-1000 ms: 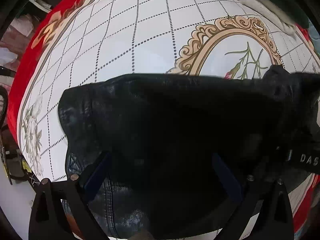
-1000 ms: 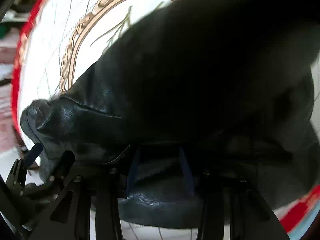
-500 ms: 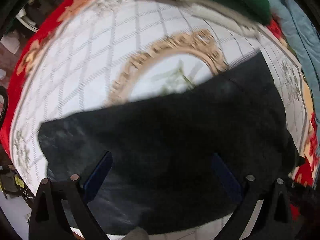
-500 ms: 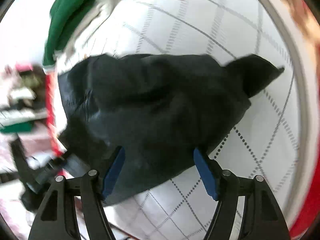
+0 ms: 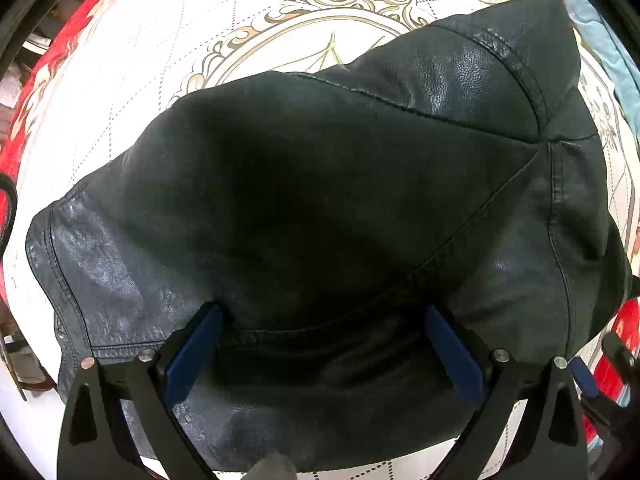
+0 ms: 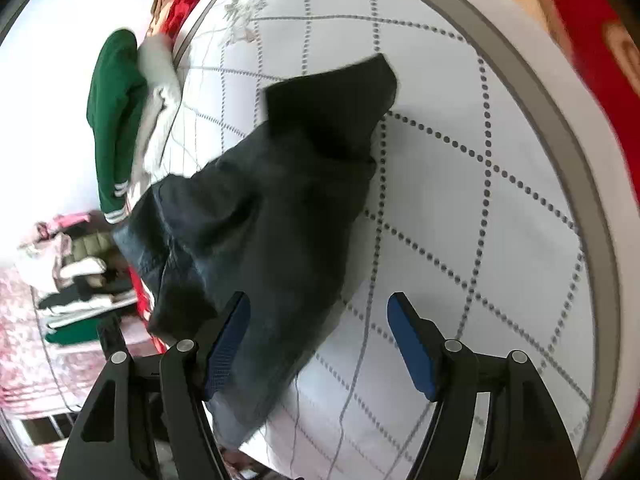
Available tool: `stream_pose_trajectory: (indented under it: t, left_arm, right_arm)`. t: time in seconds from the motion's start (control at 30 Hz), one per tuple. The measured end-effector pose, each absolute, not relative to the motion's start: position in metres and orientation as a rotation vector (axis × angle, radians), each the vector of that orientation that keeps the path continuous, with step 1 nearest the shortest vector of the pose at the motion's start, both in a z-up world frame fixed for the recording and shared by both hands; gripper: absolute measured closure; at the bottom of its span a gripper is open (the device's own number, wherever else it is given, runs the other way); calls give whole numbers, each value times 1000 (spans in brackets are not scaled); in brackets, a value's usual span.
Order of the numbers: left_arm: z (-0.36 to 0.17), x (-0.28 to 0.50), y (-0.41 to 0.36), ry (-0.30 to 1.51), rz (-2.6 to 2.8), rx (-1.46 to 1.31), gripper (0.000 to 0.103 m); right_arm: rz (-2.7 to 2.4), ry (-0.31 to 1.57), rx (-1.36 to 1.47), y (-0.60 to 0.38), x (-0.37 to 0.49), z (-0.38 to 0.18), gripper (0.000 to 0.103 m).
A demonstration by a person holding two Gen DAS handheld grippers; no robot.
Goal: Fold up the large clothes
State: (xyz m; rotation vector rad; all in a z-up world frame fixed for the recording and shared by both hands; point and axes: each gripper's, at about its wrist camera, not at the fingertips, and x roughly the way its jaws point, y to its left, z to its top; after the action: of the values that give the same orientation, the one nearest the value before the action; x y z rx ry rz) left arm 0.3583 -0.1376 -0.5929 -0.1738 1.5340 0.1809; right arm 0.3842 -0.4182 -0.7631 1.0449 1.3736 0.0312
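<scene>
A black leather jacket lies folded in a bundle on the white quilted bedspread. My left gripper is open, its blue pads spread wide just above the jacket's near edge, holding nothing. In the right wrist view the jacket lies to the left with a dark flap sticking out at its far end. My right gripper is open and empty, its left pad over the jacket's near edge, its right pad over bare bedspread.
A green garment and a white one lie at the bed's far edge. A stack of folded clothes sits off the bed at the left. The bedspread has a red border. My other gripper's tip shows at the lower right.
My right gripper has opened, let go of the jacket and pulled back and to the right. My left gripper has stayed open and has come closer over the jacket.
</scene>
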Motion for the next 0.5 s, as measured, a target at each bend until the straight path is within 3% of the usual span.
stream_pose_trajectory:
  t: [0.13,0.2,0.43,0.47,0.5]
  left_arm:
    - [-591,355,-141,1530,176,-171,0]
    - [-588,349,-137,1534,171,-174,0]
    - [-594,353,-130,1552,138,-188,0]
    - [-594,353,-128,1550,138,-190,0]
    - [-594,354,-126,1546,141,-197,0]
  right_arm:
    - [100,1310,1112,-409,410,-793,24]
    - [146,1249,1138,-403,421,-792,6]
    - [265,1141,1237,-371,455,-803,7]
    - [269,1124,1246,-368,460,-804,10]
    - [256,1120,1240,-365,463,-804,37]
